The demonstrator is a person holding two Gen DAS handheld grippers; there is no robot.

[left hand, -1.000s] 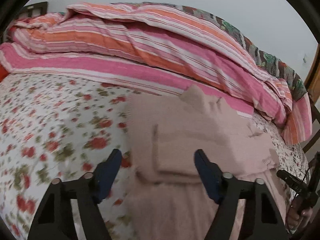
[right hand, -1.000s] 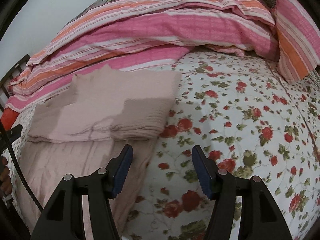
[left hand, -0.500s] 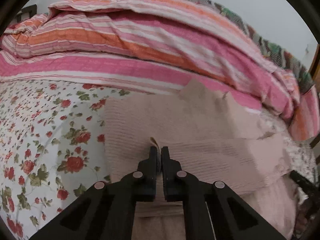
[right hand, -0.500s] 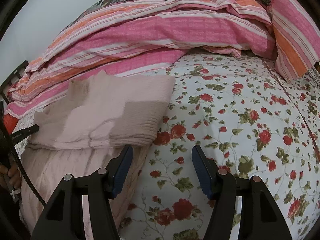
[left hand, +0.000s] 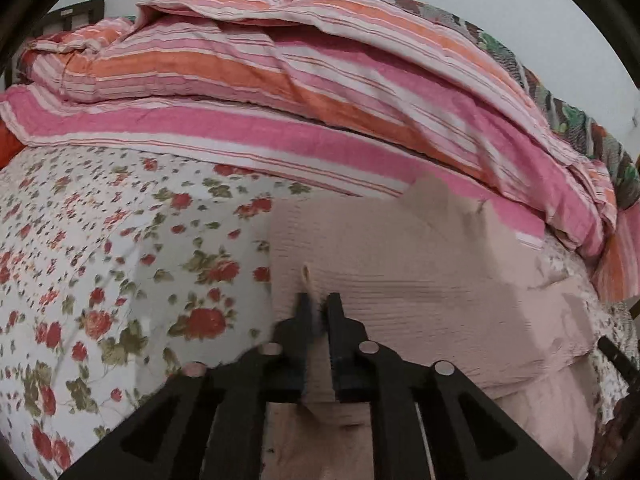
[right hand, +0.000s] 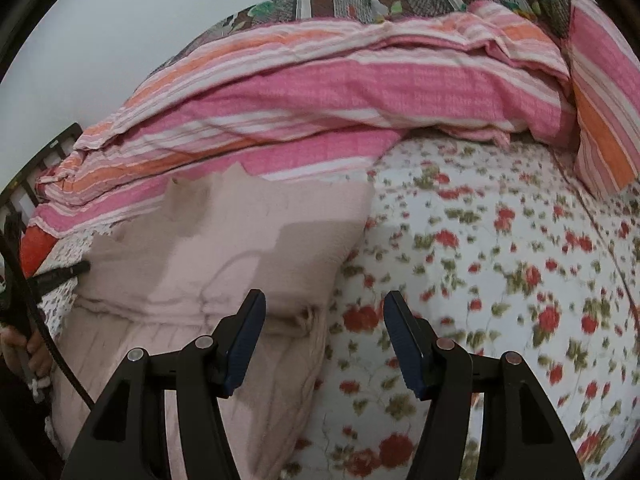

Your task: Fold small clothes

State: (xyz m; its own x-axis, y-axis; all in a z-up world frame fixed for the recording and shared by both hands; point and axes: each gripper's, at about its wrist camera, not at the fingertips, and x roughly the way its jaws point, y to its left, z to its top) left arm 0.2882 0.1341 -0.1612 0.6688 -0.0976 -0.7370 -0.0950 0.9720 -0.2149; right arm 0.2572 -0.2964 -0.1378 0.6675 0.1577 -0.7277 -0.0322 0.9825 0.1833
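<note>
A pale pink ribbed garment (left hand: 400,280) lies partly folded on the bed, a doubled upper layer resting on a longer lower part. My left gripper (left hand: 319,300) sits at the left edge of the upper layer. Its jaws are nearly together and opening slightly, with a pinched fold of the cloth between them. In the right wrist view the same garment (right hand: 240,240) lies to the left. My right gripper (right hand: 324,300) hovers open over its lower right corner and the sheet, nothing between its fingers. The left gripper's tip (right hand: 60,274) and a hand (right hand: 24,344) show at that view's left edge.
A floral bedsheet (left hand: 100,260) (right hand: 500,280) covers the bed on both sides of the garment. A heaped pink and orange striped quilt (left hand: 320,92) (right hand: 340,92) runs along the far side by the wall. A dark bed frame (right hand: 44,160) shows at far left.
My left gripper went from wide open to closed on a fold at the garment's left edge and moved in closer; its jaws now stand slightly wider. The right gripper stayed open in place.
</note>
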